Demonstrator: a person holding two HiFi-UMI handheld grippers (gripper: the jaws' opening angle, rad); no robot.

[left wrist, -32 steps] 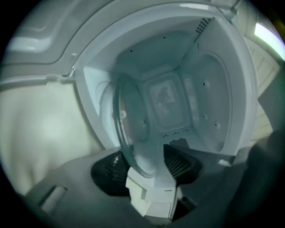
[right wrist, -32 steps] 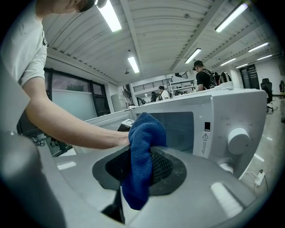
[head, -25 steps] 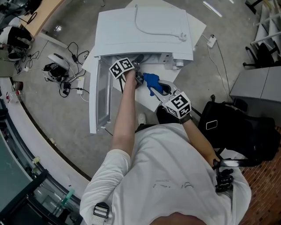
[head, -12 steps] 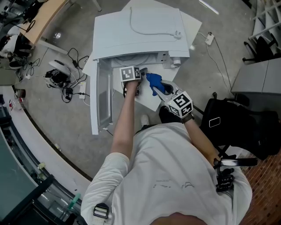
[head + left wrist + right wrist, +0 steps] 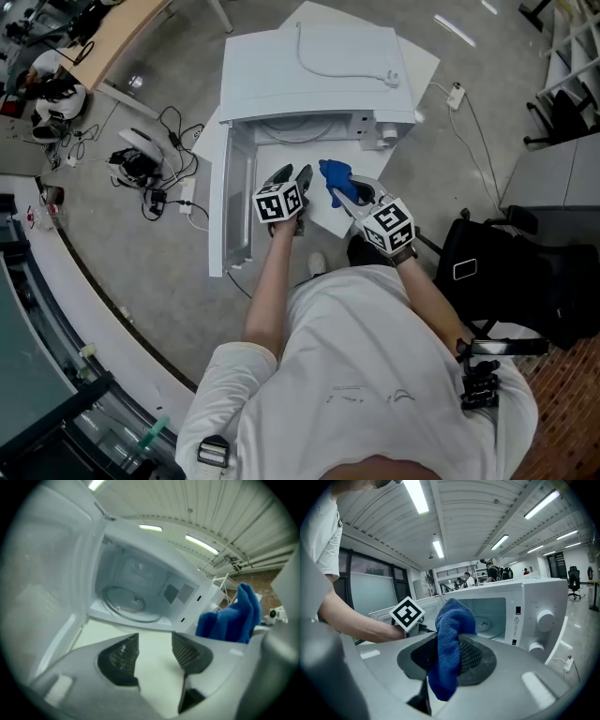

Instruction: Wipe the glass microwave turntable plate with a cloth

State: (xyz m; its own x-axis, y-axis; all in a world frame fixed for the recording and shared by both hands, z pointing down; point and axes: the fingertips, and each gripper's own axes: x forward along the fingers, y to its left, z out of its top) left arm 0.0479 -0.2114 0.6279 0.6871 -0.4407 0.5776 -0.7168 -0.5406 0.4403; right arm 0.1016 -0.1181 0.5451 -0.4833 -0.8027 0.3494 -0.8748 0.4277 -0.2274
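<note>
Grips blue cloth [image 5: 453, 616] in right gripper [image 5: 449, 656] fingers; has just been narrowing left gripper [image 5: 154, 648] fingers, empty, half apart. Leaves glass turntable plate [image 5: 127, 603] seated inside open microwave [image 5: 309, 66]. Risks tipping it by pressing the rim.
</note>
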